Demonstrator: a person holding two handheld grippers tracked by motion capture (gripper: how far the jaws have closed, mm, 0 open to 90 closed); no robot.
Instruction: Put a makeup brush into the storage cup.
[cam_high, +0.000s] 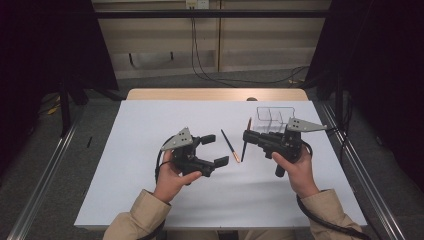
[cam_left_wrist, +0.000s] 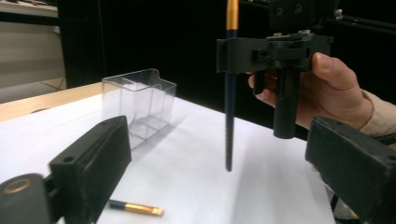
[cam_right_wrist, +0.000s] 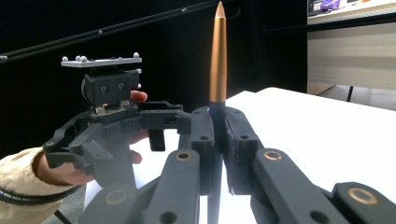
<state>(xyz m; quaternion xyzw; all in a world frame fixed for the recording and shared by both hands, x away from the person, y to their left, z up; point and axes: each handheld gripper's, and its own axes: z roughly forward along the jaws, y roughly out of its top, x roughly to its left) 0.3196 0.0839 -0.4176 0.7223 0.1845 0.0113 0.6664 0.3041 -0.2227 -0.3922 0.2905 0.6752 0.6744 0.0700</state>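
The held brush (cam_left_wrist: 228, 116) stands nearly upright, pinched by the right gripper (cam_high: 248, 136), whose jaws are pressed together on the dark shaft. In the right gripper view the gold ferrule and pointed tip (cam_right_wrist: 217, 56) rise above the closed jaws; in the left gripper view the lower end of the handle hangs below them, just above the table (cam_high: 150, 125).

A second brush (cam_high: 229, 145) lies flat on the table between the two grippers, touching neither. In the left gripper view its gold end (cam_left_wrist: 137, 208) lies just ahead of the near jaw.

The left gripper (cam_high: 218, 149) has its jaws spread wide, with nothing between the pads. It faces the right gripper.

A clear plastic container (cam_high: 272, 119) with inner compartments stands on the table just beyond the right gripper.
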